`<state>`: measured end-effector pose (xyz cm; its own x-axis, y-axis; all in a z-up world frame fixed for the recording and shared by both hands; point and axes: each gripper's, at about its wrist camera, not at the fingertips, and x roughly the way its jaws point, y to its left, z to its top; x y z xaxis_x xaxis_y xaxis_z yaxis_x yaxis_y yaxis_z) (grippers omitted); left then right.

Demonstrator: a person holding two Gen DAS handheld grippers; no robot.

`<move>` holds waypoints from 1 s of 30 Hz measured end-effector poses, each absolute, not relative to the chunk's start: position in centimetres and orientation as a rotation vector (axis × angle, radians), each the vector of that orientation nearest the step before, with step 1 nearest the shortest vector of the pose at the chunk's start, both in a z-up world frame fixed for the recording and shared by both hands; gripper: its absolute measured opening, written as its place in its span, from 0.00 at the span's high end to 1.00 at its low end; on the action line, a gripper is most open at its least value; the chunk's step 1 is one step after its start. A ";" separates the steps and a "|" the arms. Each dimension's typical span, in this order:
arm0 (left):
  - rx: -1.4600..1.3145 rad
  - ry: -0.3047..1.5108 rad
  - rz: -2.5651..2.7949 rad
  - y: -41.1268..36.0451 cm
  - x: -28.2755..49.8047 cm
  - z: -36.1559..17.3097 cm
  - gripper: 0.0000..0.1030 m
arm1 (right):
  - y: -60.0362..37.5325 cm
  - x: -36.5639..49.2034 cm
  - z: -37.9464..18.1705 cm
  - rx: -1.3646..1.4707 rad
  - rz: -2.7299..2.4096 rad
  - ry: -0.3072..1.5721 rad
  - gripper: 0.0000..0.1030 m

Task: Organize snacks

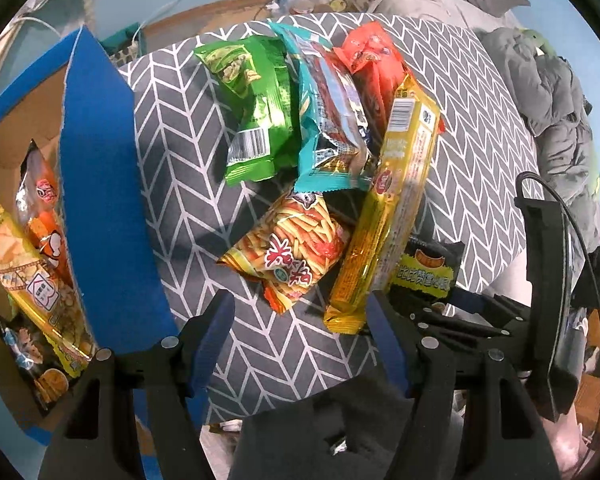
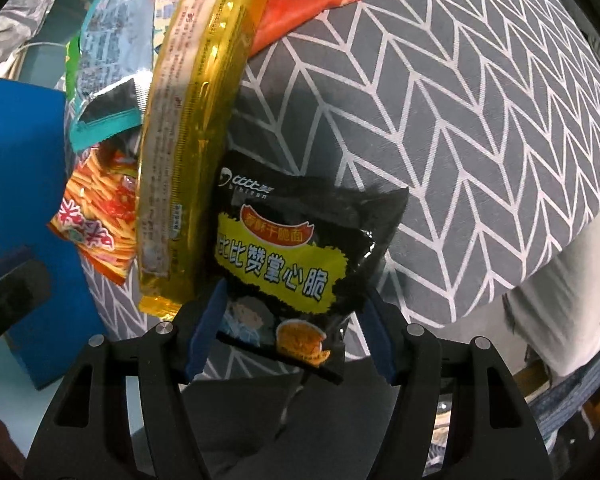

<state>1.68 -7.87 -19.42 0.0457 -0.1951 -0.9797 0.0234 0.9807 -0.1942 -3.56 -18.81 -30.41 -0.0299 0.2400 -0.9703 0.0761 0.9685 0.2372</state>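
1. Fingers of the right hand-held gripper (image 2: 292, 332) are standing spread on either side of a black snack packet (image 2: 300, 256); whether the pads are pressing on it I cannot tell.
2. The left hand-held gripper (image 1: 300, 336) is hanging spread and empty over the chevron-patterned tabletop (image 1: 188, 184), with a fries packet (image 1: 288, 248) lying just beyond it at 12 o'clock.
3. A long yellow packet (image 1: 388, 208) is lying at 1 o'clock from the fries, its far end resting over the pile.
4. Farther off, green (image 1: 256, 108), teal (image 1: 332, 128) and red (image 1: 372, 64) packets are overlapping one another.
5. At 9 o'clock a blue-edged cardboard box (image 1: 100, 184) is holding several packets (image 1: 28, 264).
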 end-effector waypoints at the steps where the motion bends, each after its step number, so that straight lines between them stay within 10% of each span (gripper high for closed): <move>1: -0.137 1.517 -0.168 -8.0 1.8 -19.4 0.33 | -18.4 -3.6 -30.6 0.236 0.134 1.594 0.36; 30: -0.008 1.562 -0.220 -16.9 6.3 -22.3 0.23 | -33.4 -1.3 -28.4 0.242 0.060 1.495 0.32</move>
